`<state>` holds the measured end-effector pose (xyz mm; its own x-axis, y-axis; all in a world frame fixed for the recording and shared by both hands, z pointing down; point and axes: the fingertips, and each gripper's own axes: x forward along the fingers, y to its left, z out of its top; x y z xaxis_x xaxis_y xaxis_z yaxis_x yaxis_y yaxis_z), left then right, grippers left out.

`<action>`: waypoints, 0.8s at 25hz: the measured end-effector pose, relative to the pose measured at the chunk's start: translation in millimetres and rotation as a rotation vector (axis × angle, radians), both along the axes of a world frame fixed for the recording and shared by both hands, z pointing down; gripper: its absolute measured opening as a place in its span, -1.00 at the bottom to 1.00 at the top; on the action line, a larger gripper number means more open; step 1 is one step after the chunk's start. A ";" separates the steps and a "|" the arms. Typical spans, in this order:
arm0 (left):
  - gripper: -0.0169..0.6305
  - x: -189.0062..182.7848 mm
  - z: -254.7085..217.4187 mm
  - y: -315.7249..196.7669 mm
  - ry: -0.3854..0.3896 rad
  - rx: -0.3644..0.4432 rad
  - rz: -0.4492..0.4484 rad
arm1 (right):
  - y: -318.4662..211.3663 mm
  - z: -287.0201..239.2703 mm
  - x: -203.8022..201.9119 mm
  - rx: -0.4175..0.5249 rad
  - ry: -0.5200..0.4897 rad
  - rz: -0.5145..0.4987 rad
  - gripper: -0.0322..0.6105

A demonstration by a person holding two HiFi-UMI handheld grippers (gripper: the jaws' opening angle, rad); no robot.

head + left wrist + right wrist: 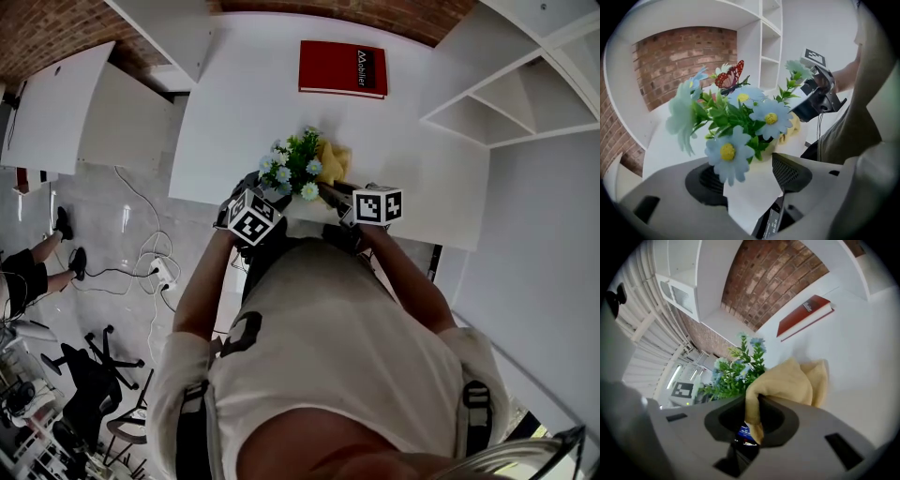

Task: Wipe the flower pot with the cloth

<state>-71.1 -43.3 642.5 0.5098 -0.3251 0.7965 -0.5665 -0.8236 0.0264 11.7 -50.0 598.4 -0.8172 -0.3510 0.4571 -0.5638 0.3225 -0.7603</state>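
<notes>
- The flower pot (750, 199) is sitting at the near edge of the white table (244, 103), between the two grippers and well apart from the red book (342, 67) at the far side.
- The right gripper (757, 416) is clamping a fold of the yellow cloth (787, 383). The rest of the cloth is bunching out ahead of the jaws, just right of the flowers (291, 169).
- The left gripper (750, 176) is straddling the pot, with its jaws standing wide and the white wall between them. The pads are looking loose rather than pinching, so I am reading it as released.
- Progress: I am judging the wipe as under way or about to start. No view is showing the cloth meeting the pot wall, since in the head view the flowers are hiding it.
- The one pot face in view is showing plain white with no marks, so how much has been wiped I cannot tell.
- Left to do, as I judge it: working the cloth round the walls, probably with the pot steadied or turned.
- Contents: the pot is holding blue daisies with yellow centres, green leaves, and a red butterfly (731, 75) perched on top.
- The shelf (497, 103) at the far right is showing nothing in its compartments.
</notes>
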 end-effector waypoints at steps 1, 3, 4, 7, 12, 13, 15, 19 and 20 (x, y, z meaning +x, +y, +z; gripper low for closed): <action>-0.02 3.0 0.3 0.2 0.007 -0.001 0.008 | -2.4 -3.6 -1.9 0.012 -0.003 -0.002 -0.68; -0.11 7.4 1.3 2.8 0.024 -0.005 -0.010 | -3.7 -3.5 -4.8 0.013 -0.013 0.007 -0.68; -0.11 8.4 1.4 3.7 0.032 -0.004 -0.034 | -3.8 -2.0 -4.6 0.008 -0.020 0.022 -0.68; -0.12 7.9 0.7 4.3 0.053 0.001 -0.135 | 4.5 6.4 -9.2 -0.036 -0.065 0.038 -0.68; -0.12 15.9 -1.3 8.6 0.067 -0.027 -0.271 | 33.6 41.7 -19.9 -0.123 0.027 -0.052 -0.68; -0.06 17.8 -1.9 8.8 0.066 -0.031 -0.283 | 34.2 45.8 -19.7 -0.141 0.034 -0.056 -0.68; -0.04 19.6 -1.7 10.1 0.060 -0.039 -0.284 | 33.4 52.1 -17.5 -0.148 0.052 -0.063 -0.68; -0.05 20.1 1.7 16.1 0.041 -0.058 -0.233 | 33.8 62.2 -11.9 -0.143 0.079 -0.071 -0.68; -0.05 20.0 1.8 17.0 0.043 -0.063 -0.226 | 33.3 62.2 -11.1 -0.146 0.084 -0.068 -0.68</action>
